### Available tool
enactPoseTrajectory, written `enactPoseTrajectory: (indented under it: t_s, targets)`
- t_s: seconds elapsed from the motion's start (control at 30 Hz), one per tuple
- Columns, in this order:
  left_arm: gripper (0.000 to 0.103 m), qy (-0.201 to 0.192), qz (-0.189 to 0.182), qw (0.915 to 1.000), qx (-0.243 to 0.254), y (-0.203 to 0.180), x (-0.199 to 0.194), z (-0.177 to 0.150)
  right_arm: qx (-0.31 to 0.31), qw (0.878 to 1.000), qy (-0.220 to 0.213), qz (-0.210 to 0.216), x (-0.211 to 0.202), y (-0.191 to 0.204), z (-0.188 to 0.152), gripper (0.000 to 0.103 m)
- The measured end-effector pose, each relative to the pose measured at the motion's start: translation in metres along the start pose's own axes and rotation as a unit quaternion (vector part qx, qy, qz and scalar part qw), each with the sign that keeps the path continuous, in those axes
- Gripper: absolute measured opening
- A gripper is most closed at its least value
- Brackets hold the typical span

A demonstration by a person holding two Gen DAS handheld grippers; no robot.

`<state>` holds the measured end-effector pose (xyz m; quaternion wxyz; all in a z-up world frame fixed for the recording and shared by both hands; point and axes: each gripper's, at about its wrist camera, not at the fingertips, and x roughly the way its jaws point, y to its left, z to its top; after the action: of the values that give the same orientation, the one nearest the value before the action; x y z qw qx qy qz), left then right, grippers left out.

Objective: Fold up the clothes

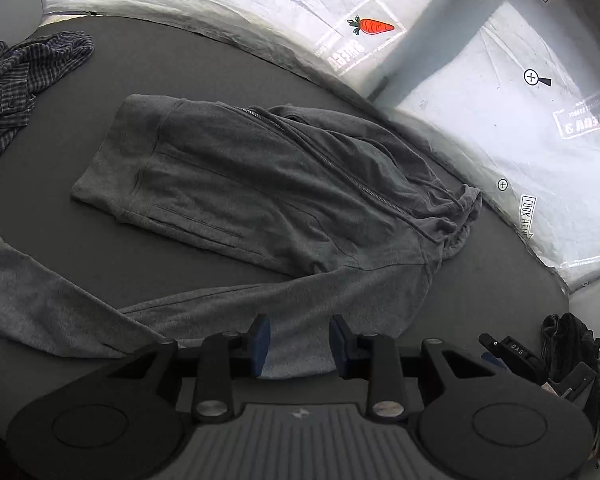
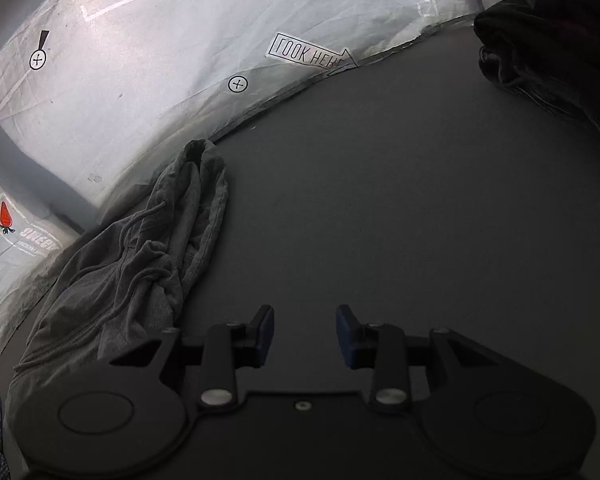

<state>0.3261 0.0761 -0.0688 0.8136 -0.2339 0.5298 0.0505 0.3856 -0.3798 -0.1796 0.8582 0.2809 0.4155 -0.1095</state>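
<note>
A grey zip hoodie (image 1: pixel 260 184) lies spread on the dark table (image 1: pixel 140 64), zipper up, hood bunched at the right. One sleeve (image 1: pixel 204 312) stretches across the near side toward the left. My left gripper (image 1: pixel 299 340) is open, its blue pads on either side of the sleeve's fabric, just above it. In the right wrist view the hoodie's hood and drawstring (image 2: pixel 168 248) lie at the left. My right gripper (image 2: pixel 305 334) is open and empty over bare table (image 2: pixel 380 200), to the right of the hood.
A striped dark shirt (image 1: pixel 24 80) lies crumpled at the far left. A dark garment (image 2: pixel 548 52) sits at the table's far right. White printed sheeting (image 1: pixel 500 128) lines the far edge. Black items (image 1: pixel 540 356) lie at the near right.
</note>
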Motion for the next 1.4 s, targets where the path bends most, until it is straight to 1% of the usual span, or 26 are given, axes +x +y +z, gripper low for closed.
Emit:
enactPoseTrajectory:
  t_s: [0.07,0.17,0.43,0.53,0.63,0.7,0.77,0.83,0.97,1.07,1.2,1.23,1.3,1.33,1.37,1.4]
  targets:
    - [0.035,0.012,0.012,0.9999,0.003,0.012,0.006,0.008,0.008,1.0,0.011,0.004,-0.005,0.007,-0.026,0.036]
    - [0.035,0.021,0.033,0.9992,0.002,0.031,0.01,0.01,-0.006,1.0,0.024,0.013,-0.01,0.033,-0.056,0.037]
    - [0.036,0.014,0.082,0.9963,-0.02,0.102,0.001,0.007,-0.064,0.995,0.061,0.036,-0.013,0.102,-0.118,0.038]
    - [0.036,0.018,0.096,0.9947,-0.032,0.131,0.001,0.011,-0.073,0.993,0.078,0.041,-0.012,0.123,-0.14,0.038]
    - [0.036,0.027,0.092,0.9942,-0.05,0.156,0.003,0.017,-0.076,0.991,0.099,0.038,-0.006,0.143,-0.159,0.039]
    - [0.037,0.03,0.09,0.9941,-0.053,0.17,0.005,0.025,-0.071,0.991,0.111,0.032,-0.003,0.155,-0.171,0.039]
    - [0.038,0.028,0.094,0.9941,-0.047,0.18,0.009,0.035,-0.077,0.991,0.107,0.018,-0.002,0.17,-0.182,0.049]
    - [0.04,0.027,0.1,0.9939,-0.037,0.188,0.014,0.044,-0.089,0.99,0.105,0.006,-0.002,0.182,-0.187,0.05]
    - [0.04,0.043,0.102,0.9936,-0.021,0.198,0.027,0.051,-0.069,0.991,0.113,0.003,-0.002,0.191,-0.194,0.05]
    - [0.041,0.06,0.099,0.9932,-0.001,0.203,0.037,0.051,-0.085,0.99,0.112,-0.008,-0.004,0.197,-0.203,0.05]
    - [0.041,0.08,0.091,0.9926,0.005,0.205,0.044,0.043,-0.138,0.984,0.106,-0.034,-0.005,0.211,-0.213,0.049]
    - [0.042,0.083,0.088,0.9926,0.004,0.205,0.045,0.04,-0.154,0.982,0.105,-0.042,-0.004,0.215,-0.216,0.049]
    - [0.043,0.08,0.089,0.9928,-0.004,0.208,0.043,0.037,-0.178,0.977,0.101,-0.051,-0.004,0.219,-0.218,0.045]
    - [0.044,0.078,0.09,0.9929,-0.009,0.209,0.042,0.036,-0.186,0.976,0.099,-0.054,-0.004,0.22,-0.218,0.038]
    - [0.045,0.075,0.091,0.9929,-0.014,0.21,0.04,0.035,-0.189,0.976,0.098,-0.05,-0.004,0.219,-0.218,0.028]
    - [0.046,0.072,0.092,0.9929,-0.02,0.212,0.039,0.033,-0.187,0.977,0.097,-0.042,-0.004,0.216,-0.218,0.021]
